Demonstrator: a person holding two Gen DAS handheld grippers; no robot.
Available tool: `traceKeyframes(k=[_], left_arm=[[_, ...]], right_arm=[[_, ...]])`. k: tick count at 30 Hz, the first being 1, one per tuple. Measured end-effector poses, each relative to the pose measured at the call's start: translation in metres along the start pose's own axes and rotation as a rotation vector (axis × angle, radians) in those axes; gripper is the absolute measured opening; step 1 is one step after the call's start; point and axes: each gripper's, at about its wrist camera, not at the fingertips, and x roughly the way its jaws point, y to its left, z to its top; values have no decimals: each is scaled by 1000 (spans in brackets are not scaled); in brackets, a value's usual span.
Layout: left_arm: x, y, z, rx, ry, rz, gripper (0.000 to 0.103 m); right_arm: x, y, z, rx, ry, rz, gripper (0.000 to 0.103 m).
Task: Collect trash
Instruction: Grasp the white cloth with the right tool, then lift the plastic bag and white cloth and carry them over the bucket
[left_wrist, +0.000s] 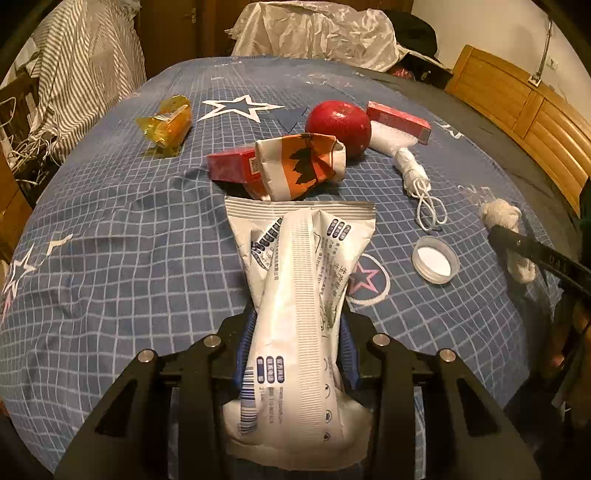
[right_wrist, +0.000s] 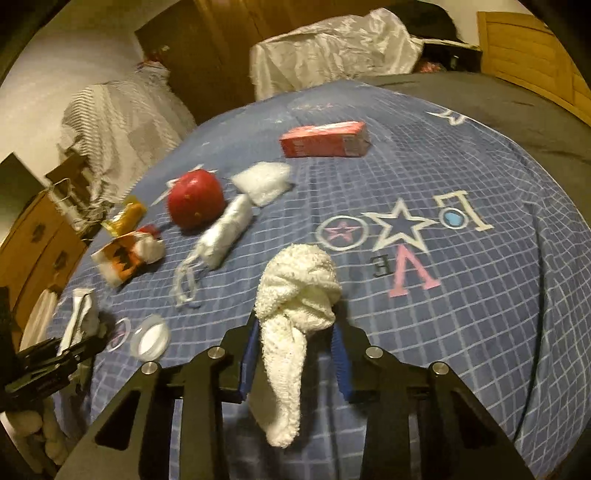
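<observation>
My left gripper (left_wrist: 297, 332) is shut on a white plastic packet (left_wrist: 299, 266) with blue print, which sticks out forward over the blue checked bedsheet (left_wrist: 129, 258). My right gripper (right_wrist: 295, 343) is shut on a white fluffy wad (right_wrist: 299, 291) that hangs down between its blue pads (right_wrist: 246, 354). Ahead on the sheet lie an orange-and-white crumpled wrapper (left_wrist: 303, 162), a red box (left_wrist: 232, 166), a second red box (left_wrist: 399, 120), a yellow wrapper (left_wrist: 166, 123), a rolled white mask with loops (left_wrist: 410, 166) and a clear round lid (left_wrist: 436, 264).
A red round fruit (left_wrist: 338, 125) sits among the litter. A crumpled white plastic bag (left_wrist: 314, 33) stands open beyond the bed's far end. A wooden headboard (left_wrist: 517, 110) runs along the right, and striped cloth (left_wrist: 92, 55) hangs at the left.
</observation>
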Motion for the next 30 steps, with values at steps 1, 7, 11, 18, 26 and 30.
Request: traceKeyframes(k=[1,7,11,18,26,30], left_arm=[[-2,0,-1,-3,-5,2,36],[-33,1,-5,-34,-101,35,36],[-65,-2,-4,-55,-199,56,36],[-115,-27,0,-55,-370,56,36],[-144,-59,2,-39,-491,47,36],[-151,-68,2,-27,-512,46,36]], right_arm=[[-4,4,-1,-19,-12,-5,35],[-42,43,-3,-136,-123,4,35],[-73,68,0,-191,-203,19,35],[-134,97,7,-229,-373,36,35],[-180,113,-4,-263,-493,21,35],[-193,114,-7,-263,-511,16,36]])
